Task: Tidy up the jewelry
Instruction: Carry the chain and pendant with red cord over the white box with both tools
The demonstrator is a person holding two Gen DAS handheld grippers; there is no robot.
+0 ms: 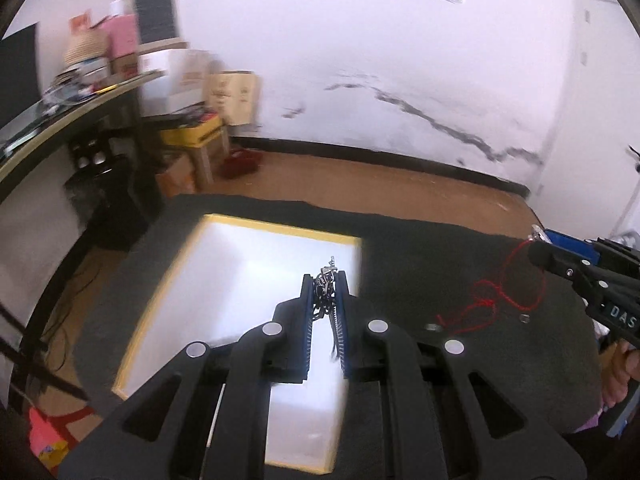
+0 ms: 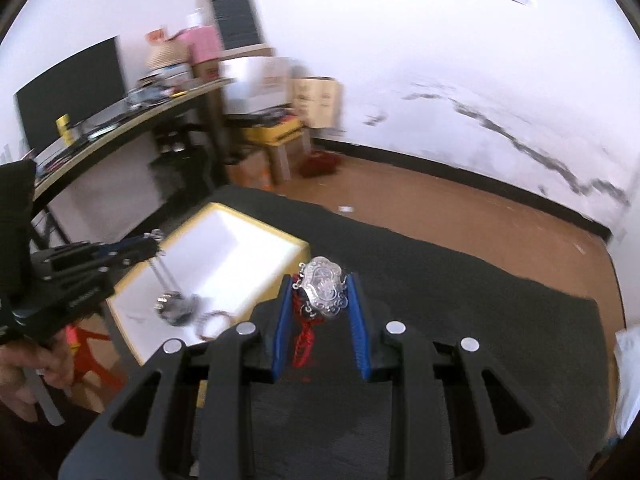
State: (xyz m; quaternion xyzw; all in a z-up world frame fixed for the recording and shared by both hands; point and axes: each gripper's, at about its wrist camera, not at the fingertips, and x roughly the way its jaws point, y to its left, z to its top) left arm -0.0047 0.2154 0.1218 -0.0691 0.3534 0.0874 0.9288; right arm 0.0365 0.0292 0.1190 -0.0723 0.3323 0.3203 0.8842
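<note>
My left gripper [image 1: 325, 280] is shut on a silver chain necklace [image 1: 325, 286] and holds it above a white tray with a yellow rim [image 1: 224, 280]. In the right wrist view the left gripper [image 2: 150, 242] dangles the chain, whose pendant [image 2: 176, 304] hangs over the tray [image 2: 224, 240] next to a ring-like bracelet [image 2: 212, 324]. My right gripper [image 2: 322, 292] is shut on a silver lock-shaped pendant [image 2: 322, 290] with a red cord [image 2: 304, 340] trailing below. In the left wrist view the right gripper [image 1: 536, 242] lifts the red cord [image 1: 512, 280] off the dark cloth.
A dark cloth [image 1: 440, 260] covers the table under the tray. A small metal piece [image 1: 524, 317] lies on the cloth near the cord. A cluttered desk [image 2: 120, 120] with a monitor and boxes stands at the left. Brown floor and a white wall lie beyond.
</note>
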